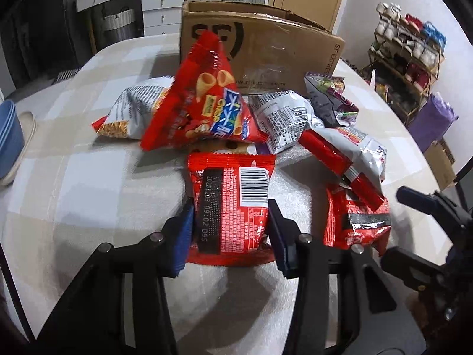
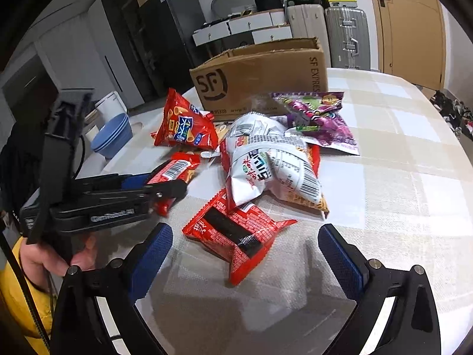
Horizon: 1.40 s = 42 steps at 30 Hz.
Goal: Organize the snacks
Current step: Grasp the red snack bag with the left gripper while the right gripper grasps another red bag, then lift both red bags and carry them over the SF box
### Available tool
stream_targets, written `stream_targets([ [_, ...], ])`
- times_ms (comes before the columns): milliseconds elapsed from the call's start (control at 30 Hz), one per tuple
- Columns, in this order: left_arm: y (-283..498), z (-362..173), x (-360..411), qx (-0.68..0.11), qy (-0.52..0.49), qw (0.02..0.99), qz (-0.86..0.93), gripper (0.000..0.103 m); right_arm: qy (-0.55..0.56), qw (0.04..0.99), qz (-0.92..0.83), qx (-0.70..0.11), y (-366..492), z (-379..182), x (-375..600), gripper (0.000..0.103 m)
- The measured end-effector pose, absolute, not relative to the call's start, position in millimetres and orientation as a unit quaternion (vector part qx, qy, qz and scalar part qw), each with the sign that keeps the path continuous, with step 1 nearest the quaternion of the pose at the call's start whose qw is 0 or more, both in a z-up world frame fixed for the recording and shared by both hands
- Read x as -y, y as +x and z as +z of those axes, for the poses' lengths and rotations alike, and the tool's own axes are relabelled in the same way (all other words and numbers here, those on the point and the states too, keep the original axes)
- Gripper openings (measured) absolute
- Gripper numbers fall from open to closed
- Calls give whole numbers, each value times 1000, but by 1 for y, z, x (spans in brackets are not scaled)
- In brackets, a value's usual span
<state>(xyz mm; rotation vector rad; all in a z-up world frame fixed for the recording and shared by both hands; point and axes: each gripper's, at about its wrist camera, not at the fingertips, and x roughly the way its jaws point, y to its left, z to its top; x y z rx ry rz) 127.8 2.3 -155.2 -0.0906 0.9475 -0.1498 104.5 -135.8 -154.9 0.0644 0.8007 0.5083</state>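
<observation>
**Red packet pinched, the rest of the pile unsorted**

Red foil sits between the jaws of the left gripper (image 1: 230, 224): they pinch a flat red snack packet (image 1: 229, 207), barcode side up, its sides touching both blue pads as it lies on the worktop. The right gripper (image 2: 245, 263) hangs with its jaws spread wide and empty, above a second red packet (image 2: 236, 236) that lies just before them, untouched.

Beyond these, the snacks lie in one loose heap: a red cone-snack bag (image 1: 204, 100) propped upright, silver-white bags (image 2: 266, 168) leaning on one another, and a purple bag (image 2: 316, 121) nearest the cardboard box (image 1: 260, 50). The box stands open at the far side of the heap; its inside is hidden, so whether anything has gone in cannot be told. By the look of it the sorting has barely begun: one packet gripped, none visibly put away, every other bag left to move.

The worktop (image 2: 399, 177) is a rounded table under a pale checked cloth. Stacked blue bowls (image 2: 113, 133) sit at its edge. Around it the room is crowded: suitcases (image 2: 346, 35), white drawer units, a wooden door, and a cluttered rack (image 1: 405, 68) in the left wrist view. A hand in a yellow sleeve (image 2: 17, 295) holds the left gripper.
</observation>
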Motion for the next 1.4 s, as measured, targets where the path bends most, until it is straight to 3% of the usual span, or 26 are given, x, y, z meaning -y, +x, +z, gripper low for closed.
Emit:
stream_targets([
  [400, 93, -140, -34, -436, -79, 893, -77, 43, -3, 874, 229, -429, 129, -165, 106, 100],
  [467, 87, -138, -38, -433, -83, 894, -79, 43, -17, 877, 217, -428, 131, -166, 98, 95],
  [533, 82, -137, -44, -432, -88, 894, -79, 43, -33, 881, 206, -425, 132, -166, 92, 81],
  [700, 65, -133, -63, -430, -97, 894, -76, 43, -50, 883, 203, -421, 128, -166, 83, 62],
  [833, 57, -129, -70, -428, -101, 895, -74, 43, -34, 884, 213, -415, 120, -166, 85, 53],
  [1400, 17, -90, -65, -394, -87, 912, -76, 43, 61, 895, 252, -363, 70, -124, 125, 50],
])
